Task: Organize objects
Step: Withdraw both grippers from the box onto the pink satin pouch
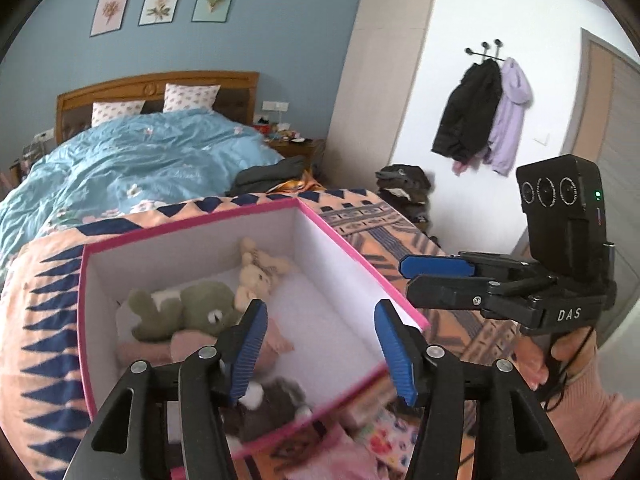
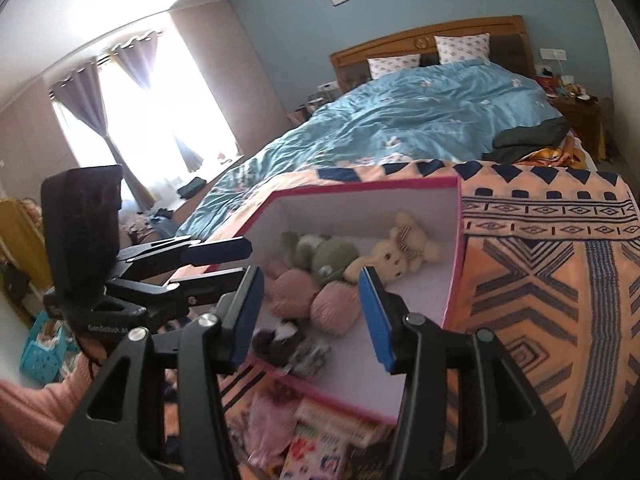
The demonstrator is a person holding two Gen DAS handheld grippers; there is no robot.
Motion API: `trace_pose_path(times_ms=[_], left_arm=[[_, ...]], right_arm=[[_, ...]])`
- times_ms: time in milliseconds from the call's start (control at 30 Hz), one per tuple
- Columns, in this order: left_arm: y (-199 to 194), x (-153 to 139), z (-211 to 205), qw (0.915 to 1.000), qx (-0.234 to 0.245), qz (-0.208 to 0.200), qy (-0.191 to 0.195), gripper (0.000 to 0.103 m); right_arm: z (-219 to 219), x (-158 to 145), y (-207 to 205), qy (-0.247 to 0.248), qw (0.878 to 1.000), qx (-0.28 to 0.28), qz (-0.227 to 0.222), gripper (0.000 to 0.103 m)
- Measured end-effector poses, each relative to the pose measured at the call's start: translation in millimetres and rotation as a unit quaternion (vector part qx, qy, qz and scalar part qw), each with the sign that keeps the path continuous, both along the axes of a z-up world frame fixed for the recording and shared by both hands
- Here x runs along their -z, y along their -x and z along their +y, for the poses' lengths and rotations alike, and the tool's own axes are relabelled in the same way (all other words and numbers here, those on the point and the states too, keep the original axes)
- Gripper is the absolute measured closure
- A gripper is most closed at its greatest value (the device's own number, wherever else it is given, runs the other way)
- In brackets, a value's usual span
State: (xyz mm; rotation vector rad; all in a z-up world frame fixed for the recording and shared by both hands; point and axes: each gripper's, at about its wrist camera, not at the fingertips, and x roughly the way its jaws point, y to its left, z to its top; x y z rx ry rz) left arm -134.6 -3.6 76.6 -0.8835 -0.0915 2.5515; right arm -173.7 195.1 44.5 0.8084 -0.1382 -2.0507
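A pink-edged white box (image 1: pixel 328 232) (image 2: pixel 454 240) sits on the patterned blanket at the foot of the bed. Inside lie a green frog plush (image 1: pixel 192 308) (image 2: pixel 332 256), a cream bunny plush (image 1: pixel 256 276) (image 2: pixel 396 256), a pink plush (image 1: pixel 188 344) (image 2: pixel 296 292) and a grey plush (image 1: pixel 276 404) (image 2: pixel 288 344). My left gripper (image 1: pixel 320 352) hovers open and empty above the box's near side. My right gripper (image 2: pixel 310 316) is open and empty above the box too; it shows at the right of the left wrist view (image 1: pixel 436 280).
Colourful books and a pink item (image 1: pixel 376 436) (image 2: pixel 316 440) lie on the blanket (image 2: pixel 540 280) in front of the box. A blue duvet (image 1: pixel 140 156) covers the bed beyond. Dark clothes (image 1: pixel 272 172) lie at its edge. Coats (image 1: pixel 480 116) hang on the wall.
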Motion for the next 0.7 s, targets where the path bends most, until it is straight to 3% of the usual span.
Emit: trace_pose_path(times_ms=[200, 500, 700], left_arm=[[-45, 20, -7, 0.9996, -0.021, 0.014, 0.012, 0.043], [-68, 89, -17, 0.9963, -0.038, -0.076, -0.013, 0.041], [-80, 117, -20, 0.9929, -0.04, -0.11, -0.02, 0.04]], right_arm=[[2, 25, -46, -0.013, 0.999, -0.04, -0.012, 0.052], [-34, 98, -74, -0.097, 0.991, -0.065, -0.064, 0.052], [-46, 111, -70, -0.123, 0.989, -0.065, -0.058, 0.052]])
